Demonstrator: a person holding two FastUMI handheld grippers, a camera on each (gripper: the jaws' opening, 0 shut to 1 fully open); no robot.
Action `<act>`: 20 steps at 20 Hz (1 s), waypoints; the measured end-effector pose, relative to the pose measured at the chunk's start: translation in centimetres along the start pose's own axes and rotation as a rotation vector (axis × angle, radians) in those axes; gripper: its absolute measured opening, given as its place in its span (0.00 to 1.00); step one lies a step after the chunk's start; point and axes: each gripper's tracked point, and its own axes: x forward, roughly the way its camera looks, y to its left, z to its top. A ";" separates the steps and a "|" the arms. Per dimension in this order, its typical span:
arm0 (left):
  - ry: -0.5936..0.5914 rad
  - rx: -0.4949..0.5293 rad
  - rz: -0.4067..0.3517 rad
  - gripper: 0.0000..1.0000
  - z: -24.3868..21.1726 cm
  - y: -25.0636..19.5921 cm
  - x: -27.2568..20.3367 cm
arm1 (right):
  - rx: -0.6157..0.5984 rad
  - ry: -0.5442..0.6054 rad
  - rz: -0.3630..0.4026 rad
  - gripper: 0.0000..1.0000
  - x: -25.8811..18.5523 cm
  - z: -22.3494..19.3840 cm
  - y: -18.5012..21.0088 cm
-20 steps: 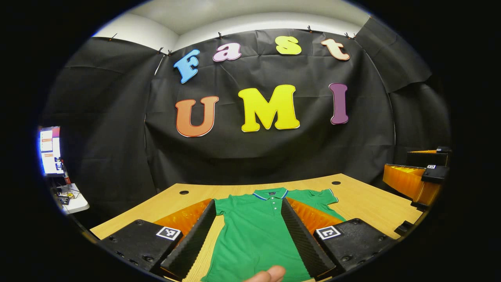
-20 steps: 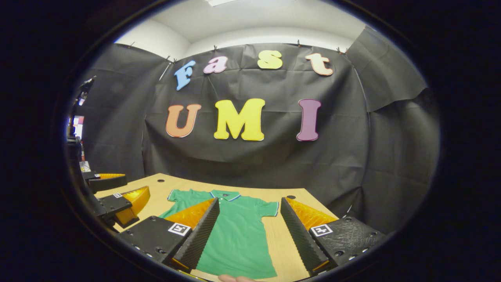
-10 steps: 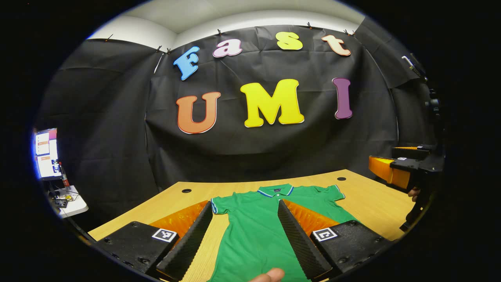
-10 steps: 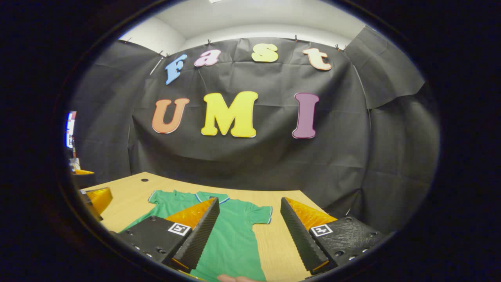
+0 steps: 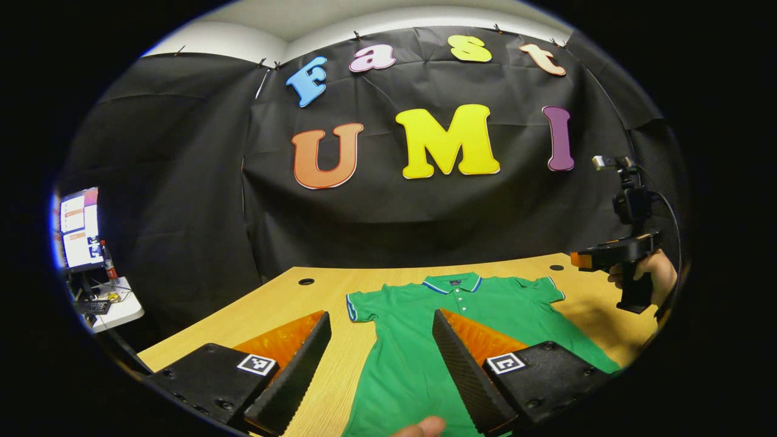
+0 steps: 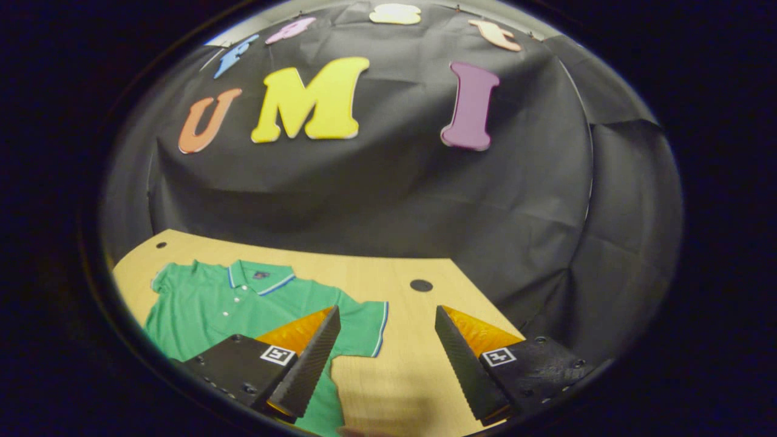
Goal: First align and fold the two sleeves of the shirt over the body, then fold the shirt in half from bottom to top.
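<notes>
Left gripper (image 5: 379, 370) hangs over the table (image 5: 285, 306) with its fingers spread wide, gripping nothing. Right gripper (image 6: 385, 358) is also spread apart and empty. The green polo shirt (image 5: 425, 340) lies flat on the wood, sleeves still out, its hem cut off at the bottom. Further off there's a side desk with a monitor (image 5: 79, 227), too blurry to read. Collar label is unreadable.

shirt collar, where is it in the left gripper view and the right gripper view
Left gripper view: the collar sits right of centre, at the far end of the shirt, above the gap between the open fingers.
Right gripper view: the collar is at lower left, beyond the gripper's left finger.
Shared landmark: the table.
</notes>
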 end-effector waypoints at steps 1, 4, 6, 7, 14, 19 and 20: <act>0.004 0.005 -0.002 1.00 -0.3 -0.1 0.2 | 0.016 0.046 0.007 0.95 1.8 -0.8 0.1; 0.012 0.016 -0.002 1.00 -0.9 -0.4 0.8 | 0.025 0.138 0.024 0.96 6.7 -2.6 0.7; 0.018 0.031 -0.002 1.00 -1.3 -0.6 1.2 | 0.012 0.197 -0.005 0.95 9.4 -3.9 0.3; 0.023 0.039 0.001 1.00 -1.5 -0.6 1.3 | 0.013 0.226 -0.006 0.95 10.3 -4.5 0.4; 0.073 0.034 0.004 1.00 -3.3 -0.5 2.5 | 0.107 0.320 0.099 0.60 12.1 -6.1 2.7; 0.080 0.032 0.003 1.00 -3.4 -0.4 2.6 | 0.158 0.311 0.111 0.07 12.4 -5.9 2.5; 0.074 0.036 0.006 1.00 -3.2 -0.2 2.6 | 0.143 0.310 0.088 0.07 12.3 -5.7 2.2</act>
